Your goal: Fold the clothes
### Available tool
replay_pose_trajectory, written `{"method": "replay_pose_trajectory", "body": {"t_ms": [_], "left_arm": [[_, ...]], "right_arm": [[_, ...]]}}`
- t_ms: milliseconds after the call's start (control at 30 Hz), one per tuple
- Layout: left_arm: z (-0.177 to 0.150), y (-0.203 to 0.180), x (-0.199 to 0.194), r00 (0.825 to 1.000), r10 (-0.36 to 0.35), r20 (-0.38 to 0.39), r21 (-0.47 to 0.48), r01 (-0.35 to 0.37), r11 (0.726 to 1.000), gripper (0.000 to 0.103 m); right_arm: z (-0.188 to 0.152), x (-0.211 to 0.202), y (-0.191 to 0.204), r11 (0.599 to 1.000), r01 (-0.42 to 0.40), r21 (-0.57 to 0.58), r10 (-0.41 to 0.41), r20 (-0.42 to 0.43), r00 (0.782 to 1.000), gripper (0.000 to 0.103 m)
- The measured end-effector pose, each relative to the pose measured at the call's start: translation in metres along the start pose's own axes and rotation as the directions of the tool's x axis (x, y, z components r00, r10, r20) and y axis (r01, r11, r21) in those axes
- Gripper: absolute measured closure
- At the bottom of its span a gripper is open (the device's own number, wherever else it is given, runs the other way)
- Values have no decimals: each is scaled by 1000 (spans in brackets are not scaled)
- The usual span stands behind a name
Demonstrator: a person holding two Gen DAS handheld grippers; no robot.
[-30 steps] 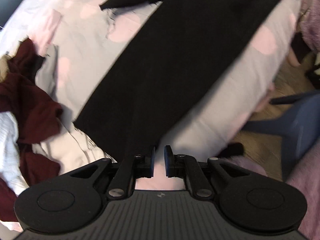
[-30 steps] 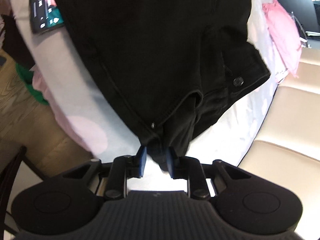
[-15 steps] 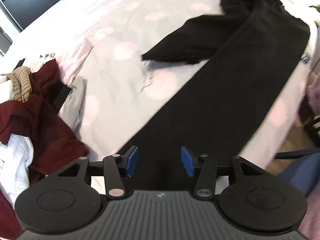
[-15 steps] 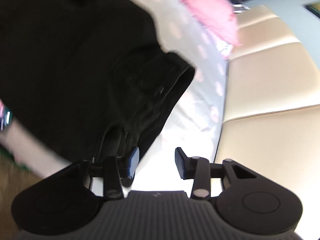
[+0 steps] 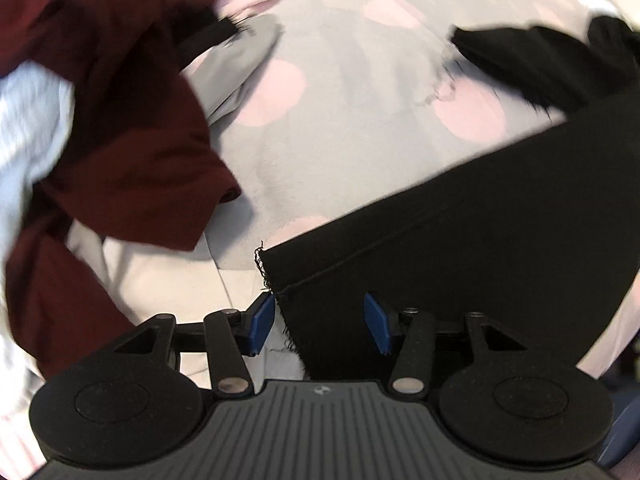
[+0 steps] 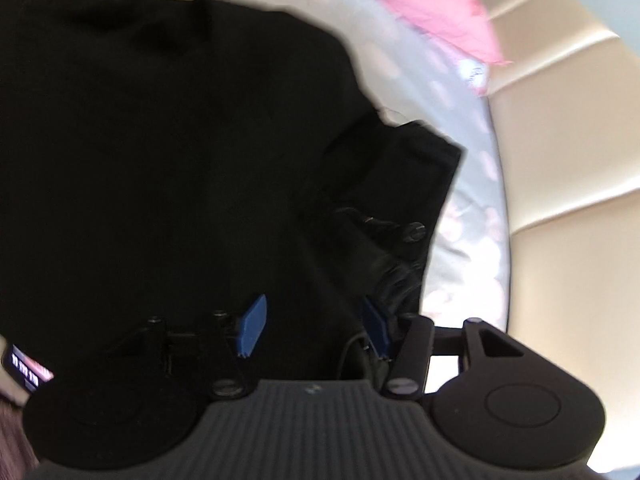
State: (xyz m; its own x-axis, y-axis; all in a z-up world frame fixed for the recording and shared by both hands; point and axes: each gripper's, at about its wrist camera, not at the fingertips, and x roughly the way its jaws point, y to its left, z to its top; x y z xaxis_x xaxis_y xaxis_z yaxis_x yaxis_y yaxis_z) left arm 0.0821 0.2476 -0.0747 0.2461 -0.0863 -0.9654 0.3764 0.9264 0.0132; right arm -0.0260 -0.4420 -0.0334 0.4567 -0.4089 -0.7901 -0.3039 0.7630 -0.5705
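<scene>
Black trousers point(image 5: 460, 240) run off the picture; the left gripper point(image 5: 320, 324) and right gripper point(image 6: 312, 328) just opened, holding nothing, blurry.

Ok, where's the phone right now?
In the right wrist view the phone peeks out at the lower left edge, beside the black trousers, on the side away from the pink cloth.

The black trousers point(image 6: 168, 168) run off the left and top edges of the right wrist view, their waistband button point(image 6: 414, 233) smeared by blur and their cloth too dark to show folds. A phone point(image 6: 28, 368) shows only one lit corner at the left edge, its writing unreadable. In the left wrist view the maroon garment point(image 5: 120, 128) and white cloth point(image 5: 28, 128) are blurred and cut off at the left edge.
</scene>
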Motion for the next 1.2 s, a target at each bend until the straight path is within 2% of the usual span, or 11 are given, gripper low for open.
{"method": "replay_pose_trajectory", "body": {"t_ms": [67, 200, 367, 400, 500, 533, 600, 767, 833, 1000, 1200], "left_arm": [[2, 4, 3, 1000, -16, 4, -44, 16, 999, 62], [15, 11, 0, 999, 20, 30, -70, -17, 997, 82], [27, 14, -22, 971, 146, 187, -133, -122, 984, 92], [29, 16, -22, 968, 167, 186, -136, -143, 980, 102], [33, 17, -10, 944, 305, 125, -103, -293, 951, 103], [33, 22, -6, 946, 306, 107, -119, -293, 949, 103], [32, 29, -6, 958, 269, 104, -151, -252, 956, 103], [33, 14, -14, 965, 209, 156, -82, -198, 977, 103], [35, 4, -18, 967, 180, 181, -43, -175, 984, 98], [59, -35, -30, 961, 88, 261, 71, -109, 991, 73], [106, -84, -43, 945, -48, 323, 155, -3, 988, 58]], "right_arm": [[4, 0, 2, 1000, 18, -6, -18, 5, 1000, 40], [4, -3, 5, 1000, 5, 0, -5, 7, 1000, 39], [-3, 1, 13, 999, 16, -41, -18, -34, 999, 39], [-4, 1, 12, 999, 19, -35, -21, -38, 999, 39], [-5, 0, 10, 1000, 27, -12, -27, -42, 999, 39], [-5, -1, 10, 1000, 30, -7, -30, -42, 999, 39], [-6, -2, 11, 999, 34, 1, -34, -43, 998, 38], [-10, -4, 11, 999, 30, 32, -29, -52, 998, 38], [-9, -4, 9, 998, 31, 53, -28, -56, 998, 38], [1, -12, -2, 990, 32, 135, -30, -22, 999, 38], [14, -21, -22, 964, 27, 265, -36, 30, 999, 38]]}}
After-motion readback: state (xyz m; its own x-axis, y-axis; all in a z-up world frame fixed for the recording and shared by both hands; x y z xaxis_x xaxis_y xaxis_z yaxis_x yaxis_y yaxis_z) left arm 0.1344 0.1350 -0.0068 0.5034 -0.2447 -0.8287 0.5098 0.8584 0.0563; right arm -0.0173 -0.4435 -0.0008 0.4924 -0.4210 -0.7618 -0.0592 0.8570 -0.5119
